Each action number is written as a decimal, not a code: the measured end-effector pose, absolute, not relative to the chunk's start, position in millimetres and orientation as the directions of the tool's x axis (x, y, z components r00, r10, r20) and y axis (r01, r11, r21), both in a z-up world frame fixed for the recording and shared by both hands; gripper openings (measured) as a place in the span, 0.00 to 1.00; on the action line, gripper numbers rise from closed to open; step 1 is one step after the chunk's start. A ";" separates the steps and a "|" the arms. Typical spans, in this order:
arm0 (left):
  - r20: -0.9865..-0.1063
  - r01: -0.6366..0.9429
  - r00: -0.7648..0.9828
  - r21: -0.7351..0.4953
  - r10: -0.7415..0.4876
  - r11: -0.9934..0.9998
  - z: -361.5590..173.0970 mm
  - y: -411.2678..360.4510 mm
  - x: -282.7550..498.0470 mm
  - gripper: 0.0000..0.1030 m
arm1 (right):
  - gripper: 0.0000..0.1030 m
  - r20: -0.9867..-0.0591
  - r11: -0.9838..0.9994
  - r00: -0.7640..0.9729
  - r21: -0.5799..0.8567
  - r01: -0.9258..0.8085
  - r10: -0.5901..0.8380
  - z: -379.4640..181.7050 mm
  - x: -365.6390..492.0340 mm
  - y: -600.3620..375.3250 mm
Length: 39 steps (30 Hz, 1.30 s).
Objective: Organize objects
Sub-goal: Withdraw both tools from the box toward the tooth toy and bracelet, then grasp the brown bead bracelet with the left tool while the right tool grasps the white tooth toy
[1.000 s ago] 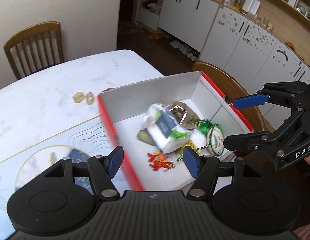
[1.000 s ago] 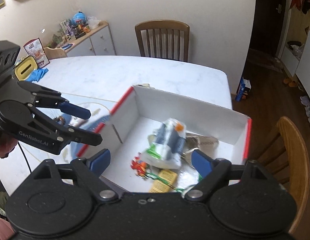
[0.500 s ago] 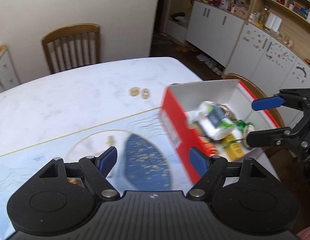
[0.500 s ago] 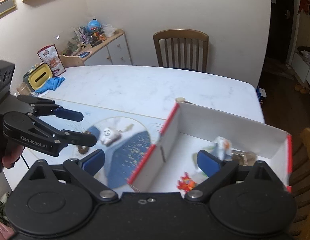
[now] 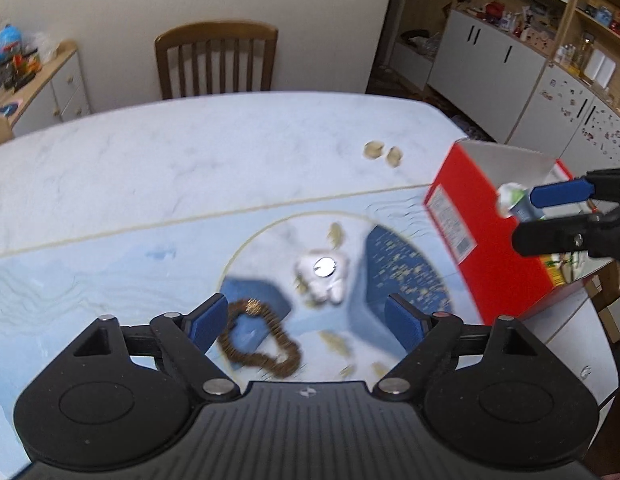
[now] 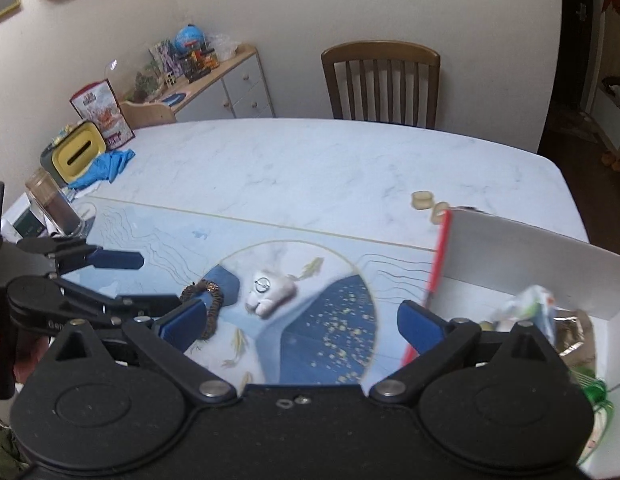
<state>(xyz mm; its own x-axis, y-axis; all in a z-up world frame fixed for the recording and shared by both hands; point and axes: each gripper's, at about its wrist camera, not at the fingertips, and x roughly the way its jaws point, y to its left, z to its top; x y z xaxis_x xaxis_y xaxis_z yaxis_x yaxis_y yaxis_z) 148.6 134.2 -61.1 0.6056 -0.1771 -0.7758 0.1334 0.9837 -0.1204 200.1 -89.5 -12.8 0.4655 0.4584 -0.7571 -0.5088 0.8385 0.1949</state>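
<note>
A brown bead bracelet point(image 5: 262, 340) and a small white plush keyring point(image 5: 322, 276) lie on the blue table mat point(image 5: 110, 280). They also show in the right wrist view: bracelet point(image 6: 208, 304), plush point(image 6: 270, 290). A red-sided white box point(image 5: 482, 236) at the right holds several items point(image 6: 538, 308). My left gripper point(image 5: 306, 322) is open and empty, just above the bracelet. My right gripper point(image 6: 300, 326) is open and empty, above the mat beside the box.
Two small tan rings point(image 6: 428, 204) lie on the marble table point(image 6: 310, 160) behind the box. A jar point(image 6: 54, 204), yellow tissue box point(image 6: 76, 154) and blue cloth point(image 6: 106, 164) stand at the far left. A wooden chair point(image 6: 380, 80) stands behind the table.
Both grippers have swung left, away from above the box to above the mat. The bracelet and plush keyring have come into view. Both grippers stay open.
</note>
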 end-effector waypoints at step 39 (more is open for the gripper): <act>-0.753 0.096 0.651 -0.042 -0.094 0.995 -157.0 157.7 153.3 0.89 | 0.82 -0.897 0.868 0.342 0.084 -0.490 0.280 -126.3 258.2 41.0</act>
<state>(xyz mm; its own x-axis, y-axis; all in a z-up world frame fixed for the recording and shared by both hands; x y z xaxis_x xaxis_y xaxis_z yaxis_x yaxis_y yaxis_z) 153.3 157.7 -157.0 0.6513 -0.0945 -0.7529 0.0959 0.9945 -0.0418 258.2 41.0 -126.3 0.3420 0.2797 -0.8971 -0.4899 0.8677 0.0837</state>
